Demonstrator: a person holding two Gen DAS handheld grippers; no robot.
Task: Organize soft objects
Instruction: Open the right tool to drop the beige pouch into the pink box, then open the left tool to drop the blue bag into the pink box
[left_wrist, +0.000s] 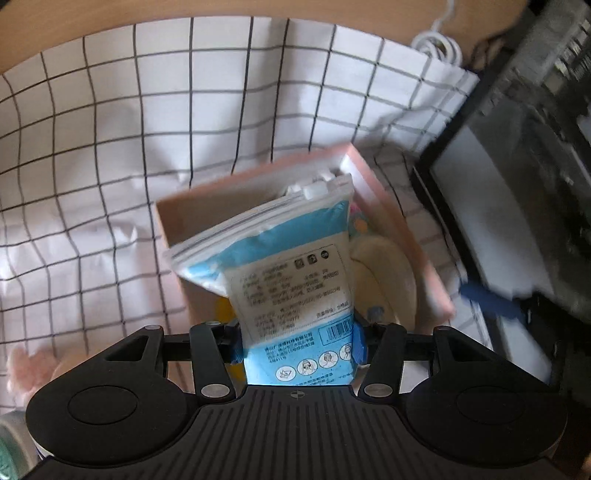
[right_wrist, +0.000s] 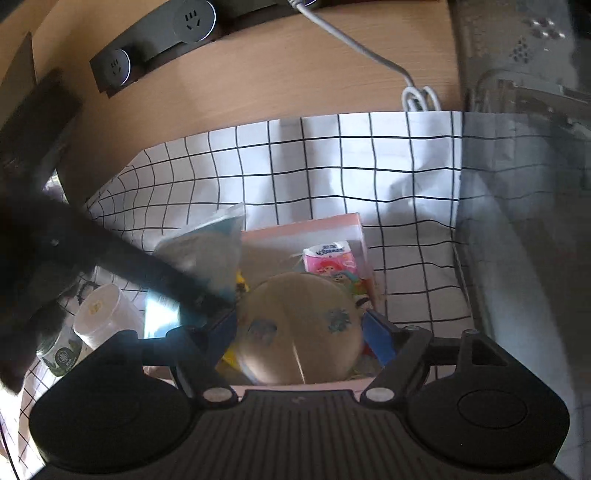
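Observation:
My left gripper (left_wrist: 297, 343) is shut on a blue and white zip pouch (left_wrist: 291, 266) and holds it over the open pink box (left_wrist: 399, 225). The pouch also shows in the right wrist view (right_wrist: 207, 251), with the left gripper's dark arm (right_wrist: 122, 258) crossing in from the left. My right gripper (right_wrist: 301, 336) is shut on a round cream soft pad (right_wrist: 299, 332) with small stickers, down in the pink box (right_wrist: 332, 229). A pink tissue pack (right_wrist: 332, 258) lies in the box behind the pad. The cream pad also shows in the left wrist view (left_wrist: 384, 280).
A white checked cloth (left_wrist: 110, 147) covers the wooden table (right_wrist: 258, 85). A white lidded cup (right_wrist: 99, 314) and a green-labelled jar (right_wrist: 61, 354) stand at the left. Power sockets (right_wrist: 155, 40) and a white cable (right_wrist: 417, 96) lie at the back. A dark appliance (left_wrist: 517, 166) stands on the right.

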